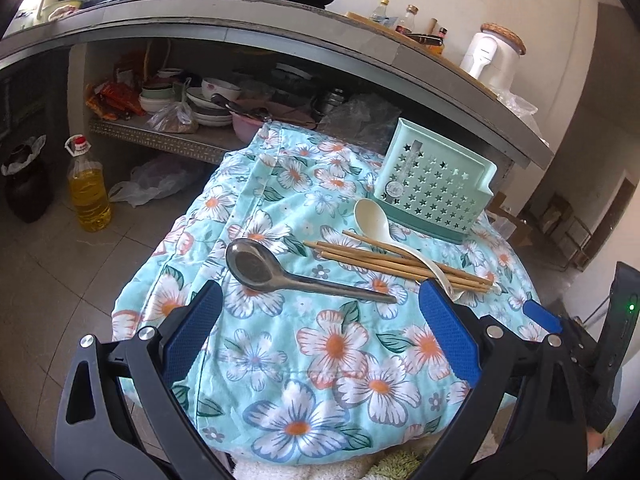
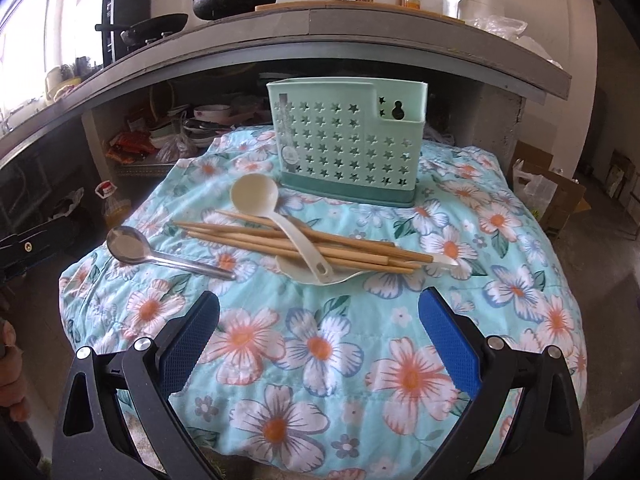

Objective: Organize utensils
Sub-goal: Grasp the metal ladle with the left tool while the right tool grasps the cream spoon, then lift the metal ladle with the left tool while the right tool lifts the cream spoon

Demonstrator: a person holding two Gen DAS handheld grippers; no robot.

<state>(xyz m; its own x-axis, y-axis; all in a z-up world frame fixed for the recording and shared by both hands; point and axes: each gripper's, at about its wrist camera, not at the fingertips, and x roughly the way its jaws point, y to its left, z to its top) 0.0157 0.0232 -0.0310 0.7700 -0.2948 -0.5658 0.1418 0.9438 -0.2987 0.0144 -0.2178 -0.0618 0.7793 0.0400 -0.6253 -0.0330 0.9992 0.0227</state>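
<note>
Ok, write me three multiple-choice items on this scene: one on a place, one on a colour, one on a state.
1. The white ladle lies:
A. inside the holder
B. across the chopsticks
C. on the floor

2. The utensil holder is:
A. red
B. black
C. mint green

3. The jaws of the right gripper are:
A. open, holding nothing
B. shut on the metal spoon
C. shut on the chopsticks

Answers: 1 B, its handle crosses the bundle. 2 C, pale green with star cutouts. 3 A, only the floral cloth shows between them.

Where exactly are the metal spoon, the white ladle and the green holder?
metal spoon [image 1: 252, 266], left wrist view, on its bowl.
white ladle [image 2: 254, 194], right wrist view, on its bowl.
green holder [image 2: 340, 144], right wrist view, on its star-punched front wall.
</note>
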